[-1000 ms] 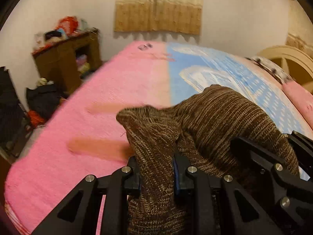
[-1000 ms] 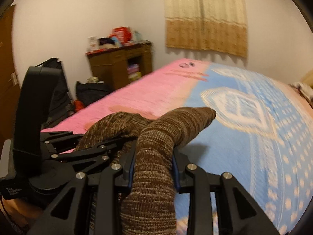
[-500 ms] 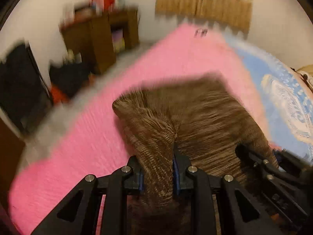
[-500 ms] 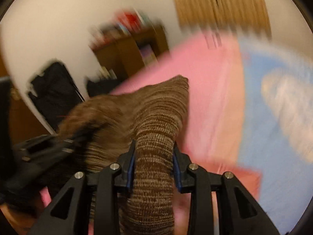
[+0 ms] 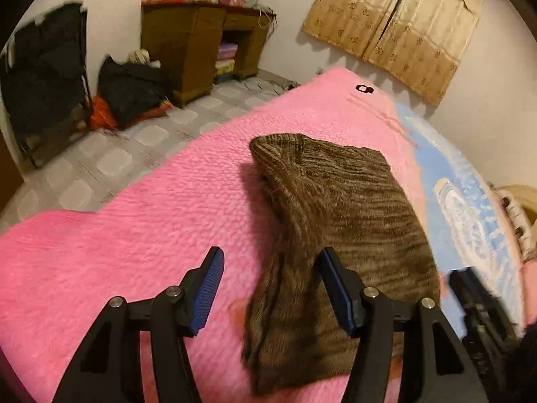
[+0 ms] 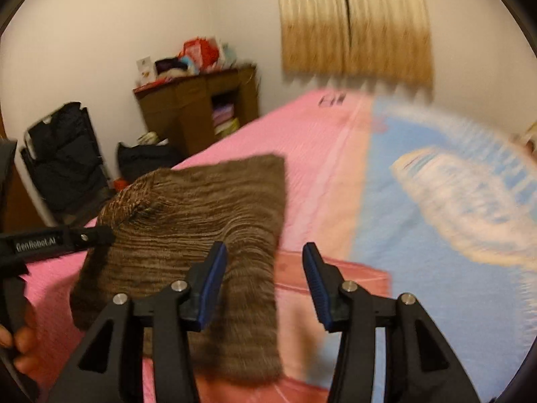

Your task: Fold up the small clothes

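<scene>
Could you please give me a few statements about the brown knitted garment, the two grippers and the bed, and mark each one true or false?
1. The brown knitted garment lies on the pink blanket. True.
2. The left gripper is clamped on the garment. False: its jaws have just been opening and stand apart, pads off the cloth.
3. The right gripper is open. True: its jaws have just been opening too.
4. The garment hangs over the wooden cabinet. False: the cabinet stands across the room by the wall.
5. A curtain hangs on the wall beyond the bed. True.
</scene>
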A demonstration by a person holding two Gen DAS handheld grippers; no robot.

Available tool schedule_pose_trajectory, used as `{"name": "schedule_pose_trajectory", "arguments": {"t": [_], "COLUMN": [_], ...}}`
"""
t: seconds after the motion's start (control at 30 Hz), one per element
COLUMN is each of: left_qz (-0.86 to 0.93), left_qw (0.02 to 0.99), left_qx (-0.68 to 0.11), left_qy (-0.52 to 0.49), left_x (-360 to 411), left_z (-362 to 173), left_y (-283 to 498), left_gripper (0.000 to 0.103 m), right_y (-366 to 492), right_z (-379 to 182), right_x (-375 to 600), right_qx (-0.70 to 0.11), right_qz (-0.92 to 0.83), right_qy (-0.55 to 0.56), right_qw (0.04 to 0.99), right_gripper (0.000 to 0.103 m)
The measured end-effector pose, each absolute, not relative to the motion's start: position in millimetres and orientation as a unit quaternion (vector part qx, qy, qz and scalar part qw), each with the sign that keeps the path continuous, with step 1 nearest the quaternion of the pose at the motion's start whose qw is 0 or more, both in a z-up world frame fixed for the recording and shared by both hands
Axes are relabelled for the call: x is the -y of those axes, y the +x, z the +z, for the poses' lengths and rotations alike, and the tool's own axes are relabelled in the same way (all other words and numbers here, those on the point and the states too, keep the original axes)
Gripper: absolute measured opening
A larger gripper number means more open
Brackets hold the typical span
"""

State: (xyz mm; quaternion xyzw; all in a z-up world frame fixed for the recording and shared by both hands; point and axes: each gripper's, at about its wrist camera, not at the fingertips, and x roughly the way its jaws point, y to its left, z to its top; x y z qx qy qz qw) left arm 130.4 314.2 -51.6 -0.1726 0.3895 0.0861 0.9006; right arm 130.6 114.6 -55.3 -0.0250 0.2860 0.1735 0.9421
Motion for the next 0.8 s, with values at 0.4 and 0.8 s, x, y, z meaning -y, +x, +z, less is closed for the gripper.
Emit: {"name": "schedule_pose_trajectory", "arguments": {"t": [0.4, 0.8], "left_qz": [0.056, 0.101], "left_qw": [0.921, 0.885], "left_qx": [-0.369, -0.432], "left_qy": [-0.116, -0.144], "left_x": [-287.2, -331.0], "left_z": [-34.9, -91.0], "left_y": [176.7, 211.8], "left_gripper": [0.060, 0.097], "right_y": [128.4, 124.3], "right_z": [-101.3, -98.0], "right_x": [-133.4, -135.9], "right_qx": [-0.390, -0.380], "right_qz": [0.238, 0.263], "right_qy": [-0.036, -0.040], "right_qw": [0.888, 0.886], "right_gripper": [0.028, 0.046]}}
